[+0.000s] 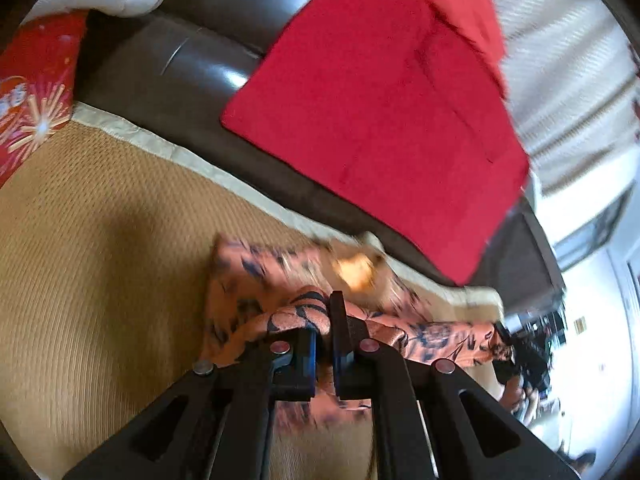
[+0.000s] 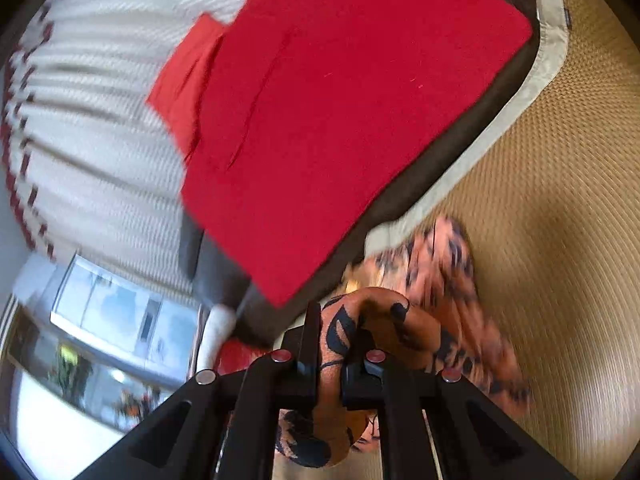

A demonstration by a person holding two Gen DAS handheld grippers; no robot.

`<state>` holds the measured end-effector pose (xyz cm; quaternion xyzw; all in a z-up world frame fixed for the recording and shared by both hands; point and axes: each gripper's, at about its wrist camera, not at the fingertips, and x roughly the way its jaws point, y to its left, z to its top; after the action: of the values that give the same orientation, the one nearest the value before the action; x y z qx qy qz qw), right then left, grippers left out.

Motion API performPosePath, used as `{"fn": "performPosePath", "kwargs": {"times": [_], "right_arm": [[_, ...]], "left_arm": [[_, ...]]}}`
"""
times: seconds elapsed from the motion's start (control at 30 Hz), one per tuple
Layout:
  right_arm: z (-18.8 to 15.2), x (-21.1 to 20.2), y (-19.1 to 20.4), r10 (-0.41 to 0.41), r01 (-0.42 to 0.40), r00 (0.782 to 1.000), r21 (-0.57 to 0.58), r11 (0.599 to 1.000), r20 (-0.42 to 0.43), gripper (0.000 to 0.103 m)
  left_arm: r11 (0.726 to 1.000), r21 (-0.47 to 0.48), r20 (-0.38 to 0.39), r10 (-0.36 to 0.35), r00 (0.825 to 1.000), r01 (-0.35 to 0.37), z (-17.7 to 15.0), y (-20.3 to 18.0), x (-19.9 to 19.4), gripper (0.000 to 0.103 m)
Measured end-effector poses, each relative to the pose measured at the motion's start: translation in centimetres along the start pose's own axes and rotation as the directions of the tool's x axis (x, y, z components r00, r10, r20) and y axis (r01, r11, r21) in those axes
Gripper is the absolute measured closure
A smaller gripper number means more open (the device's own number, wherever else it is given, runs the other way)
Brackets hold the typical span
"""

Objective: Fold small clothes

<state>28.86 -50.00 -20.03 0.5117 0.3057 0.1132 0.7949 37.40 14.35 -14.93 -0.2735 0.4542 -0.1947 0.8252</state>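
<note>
Garment (image 1: 256, 280): small, orange with dark floral print, held up off the mat (image 1: 100, 220) and strung between the two tongs. In the left wrist view it runs from the left tongs (image 1: 325, 320) across to the right of frame, where the far end meets a dark blurred shape, probably the other tool; that cannot be confirmed. Its long axis therefore lies roughly along the line joining the two hands, with the loose body hanging below and beyond that edge toward the mat

Left tongs: closed, gripping a bunched fold of the garment, cloth wrapped over the fingertips. Right tongs (image 2: 334, 320): closed, gripping the garment as well, with a thick roll of cloth passing between the fingers and trailing off to the right

Neither hand is nearer; each holds one end, so the coming move turns on both travelling together to lay the hanging part flat on the mat

Surroundings: woven tan mat with pale border; beyond it a dark sofa (image 1: 208, 60) carrying a red cloth (image 1: 372, 120), well apart from the garment. A white striped fabric (image 2: 92, 140) lies further off. Motion blur obscures the garment's outline; its type cannot be told
</note>
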Motion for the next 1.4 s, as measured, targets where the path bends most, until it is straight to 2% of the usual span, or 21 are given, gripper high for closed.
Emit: {"fn": "performPosePath", "kwargs": {"times": [0.1,0.23,0.27,0.3,0.37,0.4,0.47,0.53,0.57,0.63,0.67,0.7,0.77,0.9,0.93,1.0,1.03,1.13,1.23,1.33,1.4], "right_arm": [[2.4,4.4,-2.6,-0.006,0.005,1.000,0.079,0.997,0.007,0.091],[3.9,8.8,-6.5,0.040,-0.041,0.999,0.210,0.977,0.010,0.087],[4.0,9.3,-7.3,0.055,-0.058,0.998,0.229,0.972,0.023,0.077],[4.1,9.6,-8.3,0.067,-0.076,0.997,0.248,0.966,0.047,0.053],[4.2,9.1,-9.7,0.062,-0.094,0.992,0.311,0.946,0.111,0.016],[4.6,8.6,-10.1,0.052,-0.099,0.987,0.328,0.940,0.149,0.015],[5.1,7.1,-10.5,0.089,-0.157,0.973,0.327,0.932,0.215,0.015],[5.1,5.9,-9.6,0.068,-0.129,0.974,0.281,0.951,0.217,0.015],[4.8,5.3,-8.2,0.053,-0.095,0.979,0.213,0.972,0.197,0.015],[4.0,4.7,-6.0,0.018,-0.037,0.985,0.110,0.993,0.170,0.015],[3.4,4.5,-4.6,0.008,-0.016,0.988,0.050,0.999,0.152,0.015],[2.6,4.5,-3.3,-0.001,0.001,0.991,0.000,1.000,0.132,0.017],[0.7,4.7,-1.6,-0.024,0.030,0.996,-0.076,0.997,0.081,0.019],[-3.2,6.5,-0.3,-0.134,0.125,0.990,-0.173,0.977,-0.036,0.036],[-3.9,6.9,0.1,-0.163,0.148,0.985,-0.199,0.969,-0.060,0.041],[-5.5,8.6,0.7,-0.257,0.217,0.960,-0.281,0.935,-0.115,0.063],[-6.1,9.4,0.9,-0.296,0.242,0.945,-0.314,0.918,-0.136,0.064],[-7.6,12.2,0.9,-0.384,0.296,0.906,-0.383,0.875,-0.180,0.064],[-8.3,14.9,1.7,-0.454,0.339,0.875,-0.458,0.822,-0.166,0.065],[-7.1,17.3,2.3,-0.428,0.317,0.888,-0.448,0.836,-0.170,0.065],[-6.2,18.3,2.6,-0.373,0.282,0.917,-0.433,0.856,-0.141,0.065]], "left_arm": [[0.996,-0.082,-0.020,0.033,0.999,-0.034,2.3,2.7,5.0,0.097],[0.981,-0.176,-0.031,0.080,0.996,-0.084,2.5,6.3,9.4,0.097],[0.978,-0.195,-0.030,0.075,0.997,-0.079,2.3,7.0,9.9,0.097],[0.974,-0.218,-0.022,0.062,0.998,-0.066,2.0,7.7,10.2,0.097],[0.962,-0.271,-0.010,0.029,1.000,-0.031,1.3,9.3,10.6,0.097],[0.955,-0.295,-0.014,0.011,1.000,-0.014,1.2,9.8,10.5,0.097],[0.935,-0.351,0.010,-0.056,0.998,0.056,1.1,10.8,9.9,0.096],[0.929,-0.357,0.068,-0.078,0.995,0.097,1.1,10.8,8.4,0.096],[0.933,-0.343,0.094,-0.082,0.992,0.110,1.2,10.6,8.0,0.095],[0.946,-0.307,0.146,-0.065,0.987,0.107,0.8,9.4,6.6,0.087],[0.957,-0.280,0.165,-0.030,0.986,0.076,0.4,8.5,5.9,0.073],[0.965,-0.259,0.178,-0.003,0.984,0.050,0.0,7.8,5.4,0.053],[0.975,-0.222,0.216,0.062,0.975,-0.013,-1.0,6.4,4.1,0.033],[0.961,-0.208,0.168,0.217,0.961,-0.181,-3.8,5.3,2.6,0.032],[0.960,-0.160,0.115,0.251,0.961,-0.231,-4.3,4.6,3.2,0.032],[0.958,-0.030,0.012,0.284,0.959,-0.284,-5.3,2.8,5.1,0.033],[0.956,0.042,-0.043,0.293,0.955,-0.292,-6.0,1.6,6.5,0.033],[0.947,0.132,-0.088,0.306,0.948,-0.293,-6.8,-0.1,8.8,0.033],[0.950,0.151,-0.125,0.292,0.948,-0.272,-6.3,-0.4,11.4,0.033],[0.973,0.116,-0.135,0.217,0.967,-0.202,-4.2,-1.1,13.4,0.033],[0.987,0.071,-0.114,0.153,0.982,-0.145,-2.7,-1.2,14.3,0.033]]}}
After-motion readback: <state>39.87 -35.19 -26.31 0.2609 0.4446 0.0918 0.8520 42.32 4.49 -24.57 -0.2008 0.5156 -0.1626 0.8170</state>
